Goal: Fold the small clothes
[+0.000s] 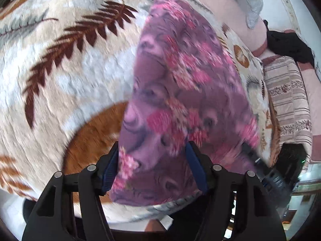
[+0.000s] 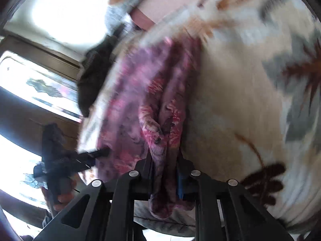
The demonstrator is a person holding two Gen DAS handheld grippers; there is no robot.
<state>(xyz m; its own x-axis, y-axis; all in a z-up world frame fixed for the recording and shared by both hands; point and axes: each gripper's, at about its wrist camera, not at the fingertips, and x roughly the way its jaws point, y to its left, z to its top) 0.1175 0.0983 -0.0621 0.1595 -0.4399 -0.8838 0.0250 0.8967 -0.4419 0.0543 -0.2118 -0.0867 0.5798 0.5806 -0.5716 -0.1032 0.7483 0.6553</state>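
A purple garment with pink flowers [image 1: 180, 84] lies stretched over a cream blanket with brown leaf prints [image 1: 60, 64]. My left gripper [image 1: 152, 160] has its jaws wide apart, and the near edge of the garment drapes between and over them. My right gripper [image 2: 163, 156] is shut on a bunched edge of the same garment [image 2: 156, 104], with folds of cloth squeezed between the fingers. In the right wrist view the left gripper [image 2: 100, 152] shows at the garment's other corner. In the left wrist view the right gripper [image 1: 260, 160] shows at the right edge of the cloth.
A striped pink cushion [image 1: 289, 104] and a black cloth [image 1: 286, 46] lie at the right of the bed. A grey item [image 1: 250, 2] lies at the far end. Windows and dark wood panels [image 2: 40, 76] show beyond the bed.
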